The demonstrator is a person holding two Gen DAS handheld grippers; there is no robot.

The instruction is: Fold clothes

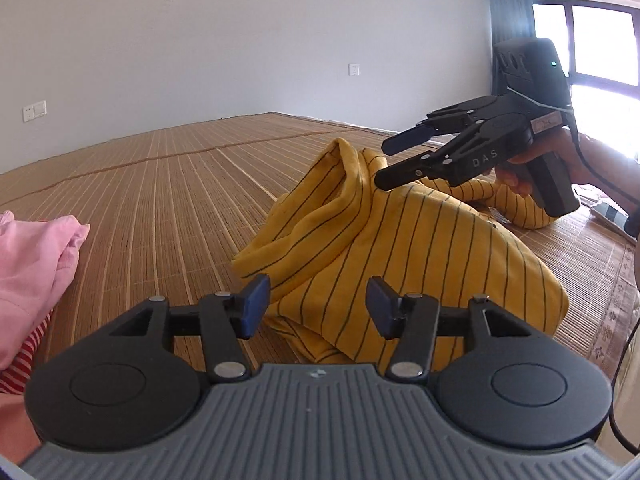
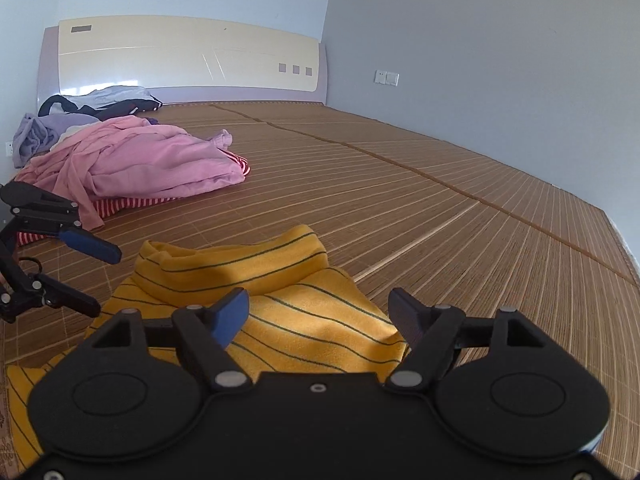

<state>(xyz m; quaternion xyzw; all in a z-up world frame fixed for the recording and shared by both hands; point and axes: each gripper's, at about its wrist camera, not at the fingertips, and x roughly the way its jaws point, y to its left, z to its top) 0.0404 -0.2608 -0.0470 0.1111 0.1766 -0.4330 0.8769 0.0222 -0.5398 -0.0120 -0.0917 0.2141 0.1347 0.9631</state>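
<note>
A yellow striped shirt [image 1: 420, 264] lies crumpled on the bed's bamboo mat [image 1: 168, 184]. The left gripper [image 1: 316, 304] and right gripper [image 2: 318, 312] hover over it, jaws released and empty. A pink garment [image 2: 152, 160] lies well apart.

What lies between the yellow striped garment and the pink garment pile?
Only bare bamboo mat separates the yellow striped garment from the pink garment pile, seen in the right wrist view.
</note>
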